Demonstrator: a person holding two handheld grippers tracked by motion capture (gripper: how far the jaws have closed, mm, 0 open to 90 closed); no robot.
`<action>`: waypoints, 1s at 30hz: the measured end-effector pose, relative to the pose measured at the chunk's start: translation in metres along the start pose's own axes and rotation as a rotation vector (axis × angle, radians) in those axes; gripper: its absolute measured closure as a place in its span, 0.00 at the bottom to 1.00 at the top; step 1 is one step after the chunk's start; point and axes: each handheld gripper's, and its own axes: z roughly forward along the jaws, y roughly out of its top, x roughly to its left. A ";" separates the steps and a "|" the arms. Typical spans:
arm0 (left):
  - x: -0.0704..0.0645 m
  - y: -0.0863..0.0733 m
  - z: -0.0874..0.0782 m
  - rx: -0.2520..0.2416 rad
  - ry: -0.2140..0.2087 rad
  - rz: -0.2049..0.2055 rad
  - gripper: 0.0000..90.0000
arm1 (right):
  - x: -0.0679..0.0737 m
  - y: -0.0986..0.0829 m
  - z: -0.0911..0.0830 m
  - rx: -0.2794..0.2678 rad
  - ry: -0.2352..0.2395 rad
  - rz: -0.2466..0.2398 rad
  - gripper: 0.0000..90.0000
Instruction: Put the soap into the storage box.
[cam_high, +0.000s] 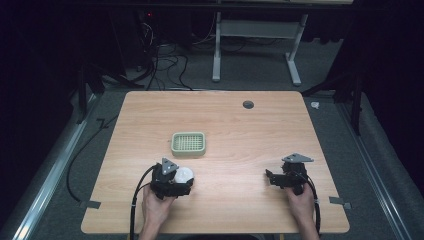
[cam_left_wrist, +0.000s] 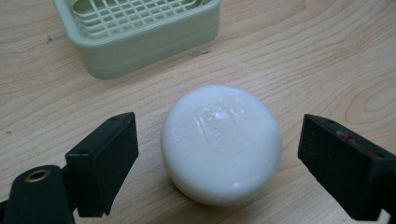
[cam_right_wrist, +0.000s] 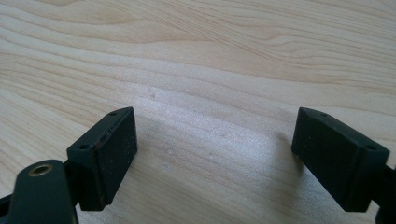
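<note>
Wooden table (cam_high: 240, 135), left claw (cam_left_wrist: 217, 154) wide open around soap (cam_left_wrist: 221, 142)

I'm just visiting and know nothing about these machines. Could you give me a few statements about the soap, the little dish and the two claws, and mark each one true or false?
1. The round white bar of soap lies between the open jaws of the left claw. True.
2. The soap sits inside the pale green plastic soap dish with a grid top. False: it lies on the light wooden table, nearer the person than the dish.
3. The right claw grips the dish. False: it is open over bare wood.
4. The dish holds nothing. True.
</note>
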 end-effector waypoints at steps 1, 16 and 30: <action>0.000 0.000 0.001 0.000 0.003 -0.001 0.14 | 0.000 0.000 0.000 0.000 -0.001 0.000 0.17; -0.007 0.001 0.024 0.044 0.018 0.007 0.15 | 0.000 0.000 0.000 0.000 -0.001 0.002 0.17; -0.008 -0.004 0.033 0.068 0.037 0.010 0.17 | 0.000 0.000 0.000 -0.001 0.000 -0.001 0.17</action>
